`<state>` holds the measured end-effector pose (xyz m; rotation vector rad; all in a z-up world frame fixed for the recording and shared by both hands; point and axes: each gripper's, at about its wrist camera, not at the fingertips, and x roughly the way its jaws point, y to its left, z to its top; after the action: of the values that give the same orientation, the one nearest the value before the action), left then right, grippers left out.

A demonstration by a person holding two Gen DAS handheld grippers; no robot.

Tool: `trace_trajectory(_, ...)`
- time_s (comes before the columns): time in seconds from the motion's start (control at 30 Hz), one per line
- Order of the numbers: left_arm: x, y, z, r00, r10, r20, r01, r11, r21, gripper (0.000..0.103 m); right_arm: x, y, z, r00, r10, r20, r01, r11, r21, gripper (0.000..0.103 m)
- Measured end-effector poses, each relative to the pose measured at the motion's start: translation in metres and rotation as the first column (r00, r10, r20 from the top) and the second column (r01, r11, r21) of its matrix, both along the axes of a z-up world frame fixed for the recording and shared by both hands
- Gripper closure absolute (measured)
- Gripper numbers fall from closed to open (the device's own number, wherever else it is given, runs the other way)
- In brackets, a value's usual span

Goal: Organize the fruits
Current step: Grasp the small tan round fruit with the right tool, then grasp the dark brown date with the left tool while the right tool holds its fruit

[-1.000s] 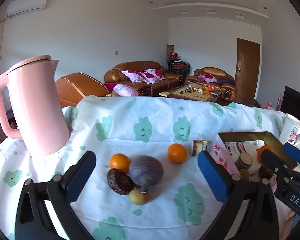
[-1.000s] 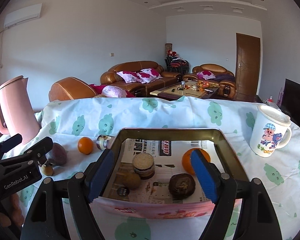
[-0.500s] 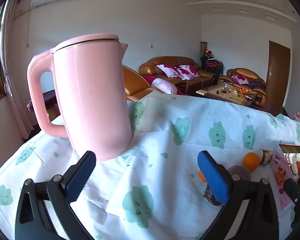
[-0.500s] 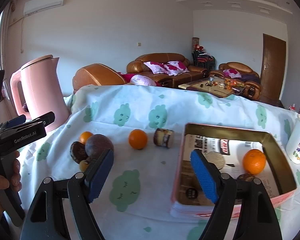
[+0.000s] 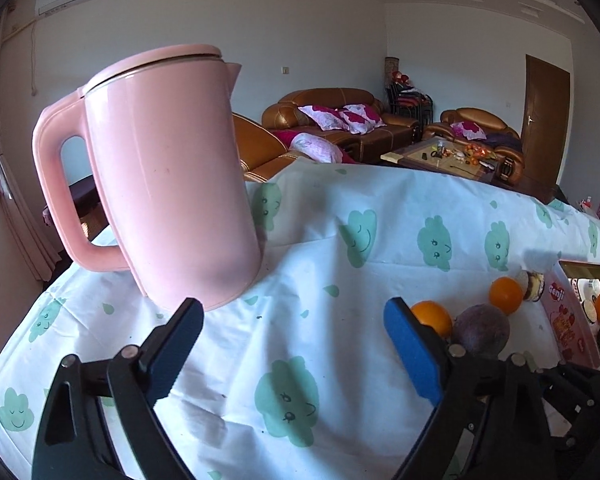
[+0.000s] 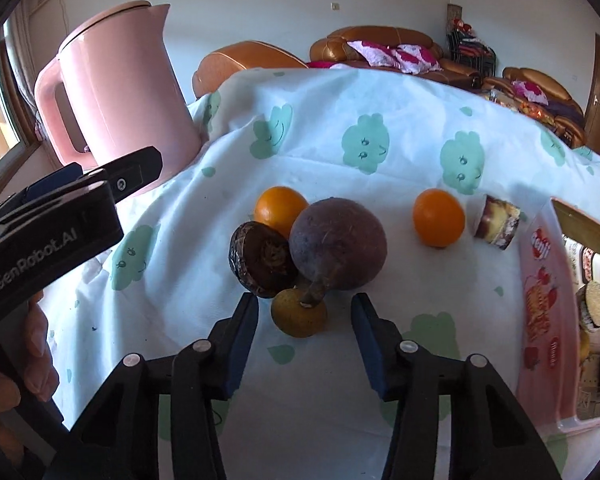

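A small yellow fruit (image 6: pixel 299 316) lies on the tablecloth between the pads of my right gripper (image 6: pixel 304 320). Its jaws are closing and a gap shows on each side of the fruit. Just behind it lie a big purple fruit (image 6: pixel 338 244), a dark brown fruit (image 6: pixel 262 258) and an orange (image 6: pixel 280 208). A second orange (image 6: pixel 439 218) lies further right. My left gripper (image 5: pixel 296 340) hovers over bare cloth in front of the pink kettle (image 5: pixel 168 184). Its jaws are closing slightly, still wide, with nothing between them.
A pink tin box (image 6: pixel 540 300) at the right holds an orange and several round items. A small wrapped cake (image 6: pixel 497 222) lies beside it. The left gripper's body (image 6: pixel 60 216) and a hand (image 6: pixel 32 360) fill the left side of the right wrist view.
My right gripper moved left from over the tin to the fruit cluster, tipped downward, and its jaws narrowed around the yellow fruit. My left gripper swung left toward the kettle.
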<state>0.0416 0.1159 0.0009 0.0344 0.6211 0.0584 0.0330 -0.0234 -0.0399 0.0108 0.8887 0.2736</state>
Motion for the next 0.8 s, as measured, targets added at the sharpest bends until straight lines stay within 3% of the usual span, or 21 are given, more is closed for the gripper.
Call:
trace_trajectory(0.13,0.001,-0.003,0.0,0.999,-0.042,-0.01,0.041,0.999,-0.022,0.014,-0.002,-0.001,-0.001,1.0,0.019,0.004,-0.019,1.0,0.013,0.073)
trace_trajectory(0.3,0.001,-0.014,-0.002,0.992,-0.126,-0.018,0.125,0.991,-0.052,0.014,-0.014,-0.016,0.005,1.0,-0.003,0.027,0.002,0.999,0.041,0.073)
trace_trajectory(0.47,0.004,-0.027,-0.011,0.967,-0.243,-0.077,0.23,0.961,-0.151,0.014,-0.047,-0.042,0.025,0.982,-0.036,0.183,0.041,0.999,-0.025,0.073)
trace_trajectory(0.53,0.005,-0.036,-0.016,0.96,-0.263,-0.099,0.25,0.959,-0.132,0.02,-0.057,-0.051,0.03,0.973,-0.047,0.226,0.059,0.997,-0.043,0.073)
trace_trajectory(0.6,0.007,-0.044,-0.024,0.951,-0.281,-0.131,0.267,0.957,-0.112,0.037,-0.061,-0.058,0.033,0.97,-0.056,0.237,0.067,0.997,-0.042,0.073)
trace_trajectory(0.73,0.016,-0.052,-0.036,0.931,-0.315,-0.186,0.288,0.945,-0.157,0.047,-0.058,-0.066,0.035,0.972,-0.075,0.22,0.079,0.997,-0.006,0.073)
trace_trajectory(0.8,0.021,-0.057,-0.038,0.932,-0.308,-0.188,0.281,0.946,-0.161,0.052,-0.057,-0.067,0.035,0.974,-0.076,0.212,0.075,0.997,0.013,0.073)
